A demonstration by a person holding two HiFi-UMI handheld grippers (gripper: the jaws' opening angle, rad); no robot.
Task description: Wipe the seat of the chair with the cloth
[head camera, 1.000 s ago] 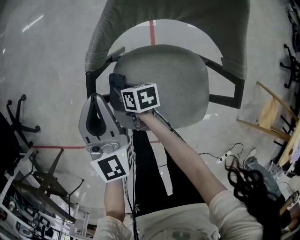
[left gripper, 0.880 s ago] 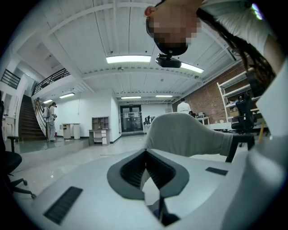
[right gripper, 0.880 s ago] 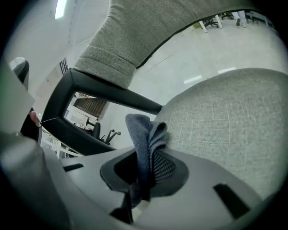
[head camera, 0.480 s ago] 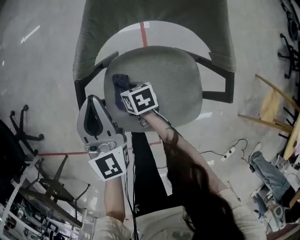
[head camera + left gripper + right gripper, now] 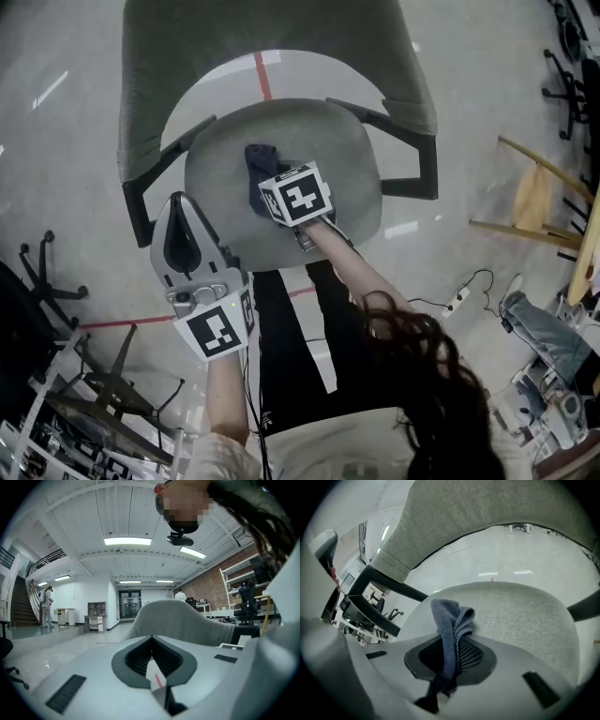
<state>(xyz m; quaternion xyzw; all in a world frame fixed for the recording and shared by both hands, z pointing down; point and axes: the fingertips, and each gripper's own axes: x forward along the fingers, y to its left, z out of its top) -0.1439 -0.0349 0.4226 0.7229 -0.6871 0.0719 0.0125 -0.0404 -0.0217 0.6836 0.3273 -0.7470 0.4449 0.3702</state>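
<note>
A grey upholstered chair is standing on the pale floor (image 5: 56,56), and one strip of red tape (image 5: 264,77) is showing under the gap between its seat (image 5: 328,141) and curved backrest (image 5: 272,37). Two black armrests are flanking the seat, one on the left (image 5: 155,180) and one on the right (image 5: 412,155). Off to the left, two bare caster bases (image 5: 42,272) are lying on the floor, a wooden frame (image 5: 534,192) is leaning at the right, and a white power strip (image 5: 459,300) with its cable is trailing near the person's legs. None of these is crowding the seat; only the person's dark hair (image 5: 431,384) is hanging into the lower part of the head view. The right gripper (image 5: 451,644) is reaching over the seat with its fingers clamping the single dark blue cloth (image 5: 258,167). The cloth is running lengthwise along the fingers and out past their tips, its folded free end pointing toward the backrest and sitting over the seat's left rear part. The left gripper (image 5: 180,204) is hovering off the seat's front left edge, near the left armrest, with its fingers pressed together on nothing and aiming roughly toward the backrest.
</note>
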